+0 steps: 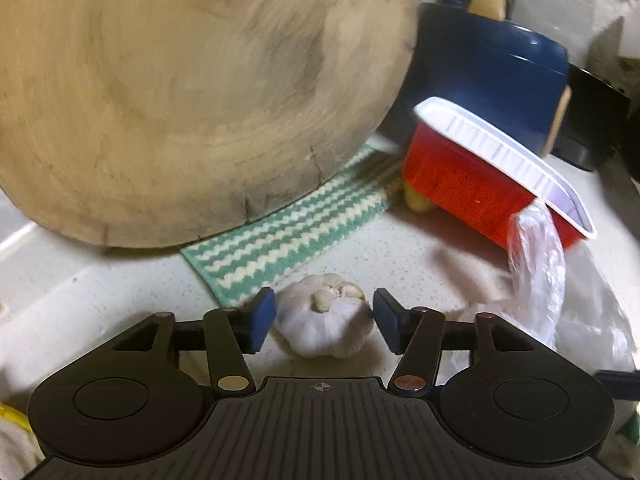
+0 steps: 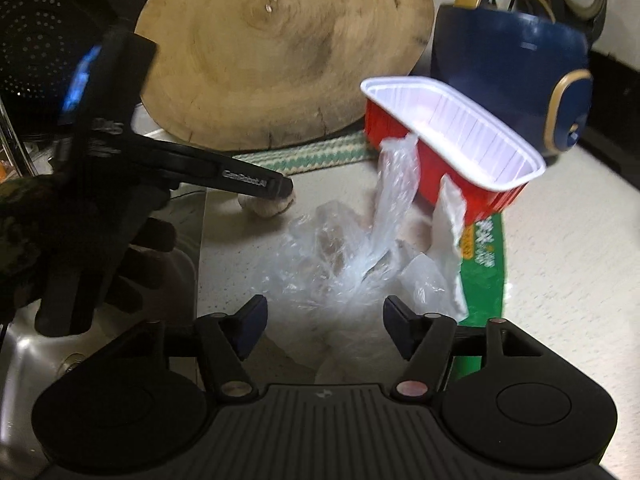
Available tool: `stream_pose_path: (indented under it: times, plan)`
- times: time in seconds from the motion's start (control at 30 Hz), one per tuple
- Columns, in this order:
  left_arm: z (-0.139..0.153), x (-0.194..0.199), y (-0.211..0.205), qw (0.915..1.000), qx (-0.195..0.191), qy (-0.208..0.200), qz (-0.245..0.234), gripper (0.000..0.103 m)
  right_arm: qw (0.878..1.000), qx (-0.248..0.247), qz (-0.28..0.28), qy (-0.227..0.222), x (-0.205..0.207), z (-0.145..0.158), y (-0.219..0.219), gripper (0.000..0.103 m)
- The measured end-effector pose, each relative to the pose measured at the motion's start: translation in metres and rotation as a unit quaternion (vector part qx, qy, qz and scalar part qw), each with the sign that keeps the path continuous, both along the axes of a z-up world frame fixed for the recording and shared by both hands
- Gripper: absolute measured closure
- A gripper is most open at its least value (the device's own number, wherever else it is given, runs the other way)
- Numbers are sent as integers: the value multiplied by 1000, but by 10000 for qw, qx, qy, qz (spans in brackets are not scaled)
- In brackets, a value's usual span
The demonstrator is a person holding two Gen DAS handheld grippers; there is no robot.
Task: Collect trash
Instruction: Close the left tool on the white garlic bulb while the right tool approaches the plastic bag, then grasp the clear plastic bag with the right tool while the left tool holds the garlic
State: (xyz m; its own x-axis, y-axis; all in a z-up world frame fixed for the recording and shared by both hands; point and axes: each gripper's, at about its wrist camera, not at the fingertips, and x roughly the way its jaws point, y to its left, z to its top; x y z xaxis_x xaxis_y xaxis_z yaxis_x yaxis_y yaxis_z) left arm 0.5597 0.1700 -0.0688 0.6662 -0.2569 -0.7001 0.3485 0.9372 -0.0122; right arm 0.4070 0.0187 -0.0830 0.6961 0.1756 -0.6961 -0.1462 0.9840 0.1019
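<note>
A garlic bulb lies on the pale counter between the open fingers of my left gripper; the pads sit just beside it, with a sliver of gap on each side. It also shows in the right wrist view, partly hidden by the left gripper. A crumpled clear plastic bag lies on the counter, one end draped on a tilted red tray with white inside. My right gripper is open and empty, just in front of the bag. The bag and tray show at right in the left view.
A round wooden board leans at the back on a green-and-white striped mat. A dark blue pot stands behind the tray. A green packet lies under the bag. A steel sink and a black colander are at left.
</note>
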Motion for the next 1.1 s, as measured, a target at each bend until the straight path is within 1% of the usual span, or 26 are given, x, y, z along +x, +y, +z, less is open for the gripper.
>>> stream_pose_path:
  times: [0.07,0.1,0.2,0.27,0.37,0.4,0.5,0.53,0.67,0.77,0.83,0.9,1.0,1.07,1.1]
  plan:
    - [-4,5,-1,9998,-24,165,112,38,9999,-109,-4,-75,-5,2,1,34]
    - [-6,8,-2,9996,-16,221,159,38,9999,-136,-1,-90,-7,3,0,32]
    - [-11,13,-4,9994,0,248,261,38,9998,-195,-14,-99,-13,4,1,31]
    - [-11,15,-2,9991,-76,266,330,39,9996,-257,-9,-114,-17,4,1,30]
    - [-7,10,5,9985,-173,421,312,39,9995,-288,6,-89,-24,5,3,29]
    - [-5,5,8,9982,-232,449,315,40,9996,-250,27,-90,-25,7,2,26]
    - [8,-20,22,9971,-575,415,286,40,9997,-58,95,-231,-31,14,2,12]
    - [14,-31,27,9963,-690,413,291,40,9995,-43,118,-298,-32,17,4,9]
    - [39,-79,54,9918,-1154,441,315,40,9985,-272,243,-398,-22,22,17,9]
    - [49,-118,75,9902,-1231,536,390,40,9974,-535,290,-375,-3,19,33,9]
    - [52,-144,94,9876,-1349,634,497,40,9964,-752,247,-313,13,12,41,9]
    - [56,-169,117,9848,-1449,692,659,40,9960,-884,124,-99,31,4,47,9]
    - [58,-199,154,9805,-1517,704,1035,40,9966,-779,-69,256,47,-6,49,10]
    - [56,-214,178,9766,-1578,744,1261,40,9965,-672,-172,471,49,-10,50,14]
    - [55,-222,190,9739,-1643,767,1364,40,9962,-610,-196,591,50,-12,51,23]
